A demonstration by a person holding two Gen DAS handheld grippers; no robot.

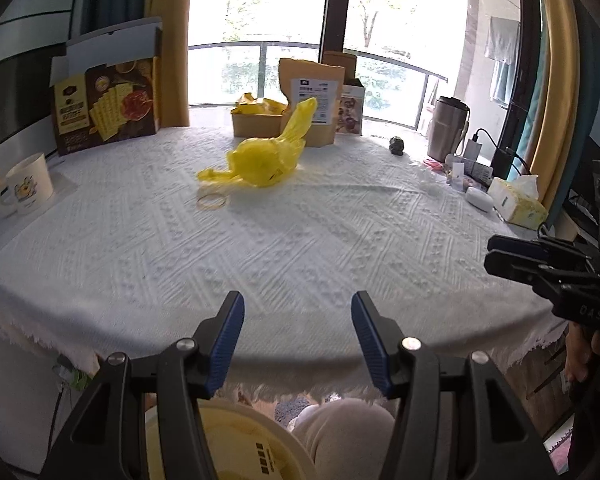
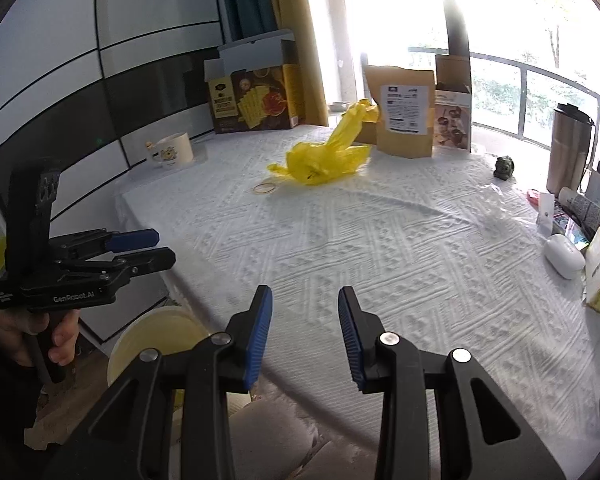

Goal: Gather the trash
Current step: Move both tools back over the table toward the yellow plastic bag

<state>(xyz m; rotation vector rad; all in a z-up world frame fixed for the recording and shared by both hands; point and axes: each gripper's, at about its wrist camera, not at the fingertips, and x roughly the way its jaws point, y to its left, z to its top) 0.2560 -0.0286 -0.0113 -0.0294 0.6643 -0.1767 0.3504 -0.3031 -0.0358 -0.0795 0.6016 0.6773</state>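
Sunny windows fill the back of the room, and a white bumpy cloth covers the bench (image 1: 300, 240) in front of me.

My left gripper (image 1: 298, 336) has its jaws spread apart with nothing between them. My right gripper (image 2: 305, 336) also has its jaws apart, a bit less wide, and they hold nothing too. Both hang over the near edge of the bench, pointing down at the cloth.

Farther out, near the middle of the bench, lies the crumpled yellow plastic bag (image 1: 266, 160). I think this is the trash to pick up. Just beside it, on the near side, lies a thin rubber band (image 1: 212, 201). Down below the bench edge I see a pale yellow bucket (image 2: 156, 336), which may be the bin.

Things could go wrong from here. The bag is soft and floppy, so the jaws might pinch only a loose corner and it could slip out. If I push down too hard, I might grab the cloth too and drag it, and that could tip the white mug (image 1: 30, 184). The rubber band is flat and thin, so it could be hard to pick up.

Behind the bag stand a brown paper pouch (image 1: 314, 104) and an open snack box (image 1: 108, 100). On the right side sit a steel tumbler (image 1: 448, 128) and a tissue pack (image 1: 518, 204).
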